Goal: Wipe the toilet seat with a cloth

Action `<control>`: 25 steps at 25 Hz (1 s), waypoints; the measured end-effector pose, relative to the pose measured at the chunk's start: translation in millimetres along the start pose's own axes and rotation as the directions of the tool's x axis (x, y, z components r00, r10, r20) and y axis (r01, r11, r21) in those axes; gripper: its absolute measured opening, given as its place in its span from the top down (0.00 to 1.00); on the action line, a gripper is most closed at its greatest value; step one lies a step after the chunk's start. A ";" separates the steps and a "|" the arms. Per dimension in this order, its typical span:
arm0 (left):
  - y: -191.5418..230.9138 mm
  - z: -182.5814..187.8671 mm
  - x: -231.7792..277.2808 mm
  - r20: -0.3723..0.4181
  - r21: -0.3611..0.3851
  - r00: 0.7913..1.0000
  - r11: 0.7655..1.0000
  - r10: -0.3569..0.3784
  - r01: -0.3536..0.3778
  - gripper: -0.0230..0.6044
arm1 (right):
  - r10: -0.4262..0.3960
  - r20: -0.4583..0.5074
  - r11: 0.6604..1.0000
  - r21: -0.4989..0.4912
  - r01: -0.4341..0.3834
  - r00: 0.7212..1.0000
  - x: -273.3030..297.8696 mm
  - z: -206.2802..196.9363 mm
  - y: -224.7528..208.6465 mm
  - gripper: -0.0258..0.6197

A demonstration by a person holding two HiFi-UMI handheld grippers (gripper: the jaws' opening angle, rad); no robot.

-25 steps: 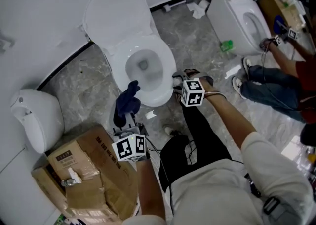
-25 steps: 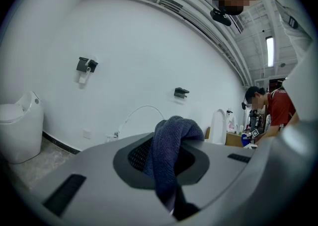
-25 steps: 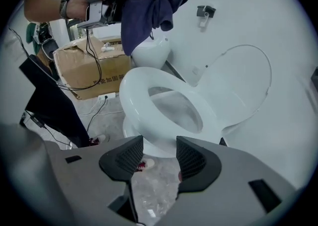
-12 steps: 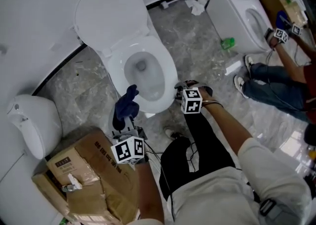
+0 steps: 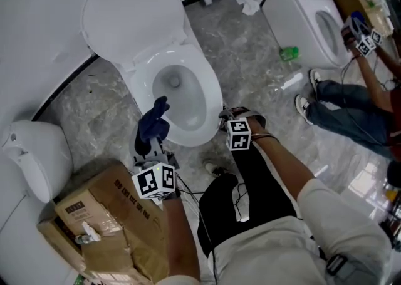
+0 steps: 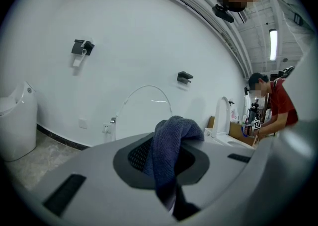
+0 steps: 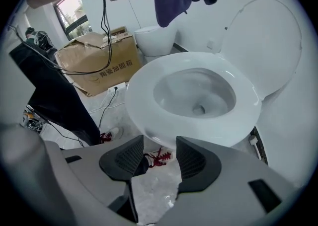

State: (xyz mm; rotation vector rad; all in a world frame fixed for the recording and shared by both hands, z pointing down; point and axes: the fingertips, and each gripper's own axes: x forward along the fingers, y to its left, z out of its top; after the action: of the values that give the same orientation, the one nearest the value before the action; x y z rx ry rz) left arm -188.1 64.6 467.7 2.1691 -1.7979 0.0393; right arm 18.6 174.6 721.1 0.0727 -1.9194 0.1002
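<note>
- L gripper (image 5: 152, 147) is clamped on the dark blue cloth (image 5: 153, 126). Cloth sticks up ahead of the jaws and now overlaps the toilet seat (image 5: 212, 99) rim; a sec ago it sat just short of it.
- R gripper (image 5: 233, 113): jaws apart, nothing btwn them, seat just ahead, lid (image 5: 131, 14) up.
- Meaning: approach looks about done, wiping not begun. Next I'd lower the cloth onto the rim.

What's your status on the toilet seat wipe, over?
Left gripper shut on blue cloth, held above the toilet seat, not touching. Right gripper open, empty, low at the seat's front edge. Lid up; nothing between cloth and seat.
</note>
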 end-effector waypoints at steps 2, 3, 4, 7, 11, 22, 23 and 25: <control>2.5 -4.9 9.9 0.000 -0.011 1.000 1.000 0.002 -0.002 0.91 | 0.000 0.004 1.000 0.008 0.000 1.000 5.6 -3.2 0.3 0.62; 4.0 -7.2 14.6 -0.001 -0.011 1.000 1.000 0.004 -0.004 0.91 | -0.002 0.008 1.000 0.012 0.002 1.000 9.2 -3.9 0.4 0.62; 5.8 -9.2 19.3 -0.003 -0.012 1.000 1.000 0.007 -0.007 0.90 | -0.005 0.010 1.000 0.013 0.004 1.000 12.9 -4.6 0.5 0.62; 10.0 -14.9 31.8 -0.014 -0.022 1.000 1.000 0.022 -0.022 0.90 | -0.006 -0.001 1.000 0.010 0.006 1.000 21.6 -8.1 1.6 0.62; 15.8 -23.1 44.9 -0.031 -0.034 0.999 0.999 0.036 -0.037 0.90 | -0.007 0.008 0.999 0.040 0.007 1.000 28.3 -11.0 5.1 0.62; 46.1 -68.0 119.8 -0.050 -0.079 0.994 0.992 0.097 -0.100 0.90 | 0.212 0.321 0.845 0.415 -0.338 0.923 2.4 4.4 -11.7 0.84; 50.2 -72.6 129.1 -0.044 -0.078 0.993 0.991 0.106 -0.109 0.90 | 0.165 0.357 0.848 0.425 -0.317 0.919 -4.8 10.3 -26.6 0.86; 57.1 -80.9 145.6 -0.033 -0.080 0.992 0.989 0.122 -0.125 0.90 | 0.054 0.385 0.865 0.442 -0.235 0.921 -17.9 17.8 -59.2 0.88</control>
State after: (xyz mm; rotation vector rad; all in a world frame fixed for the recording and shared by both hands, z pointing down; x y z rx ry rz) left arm -198.1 -61.6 590.0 1.9897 -1.8821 0.0246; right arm 14.0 113.9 700.2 0.2980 -2.2264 0.7180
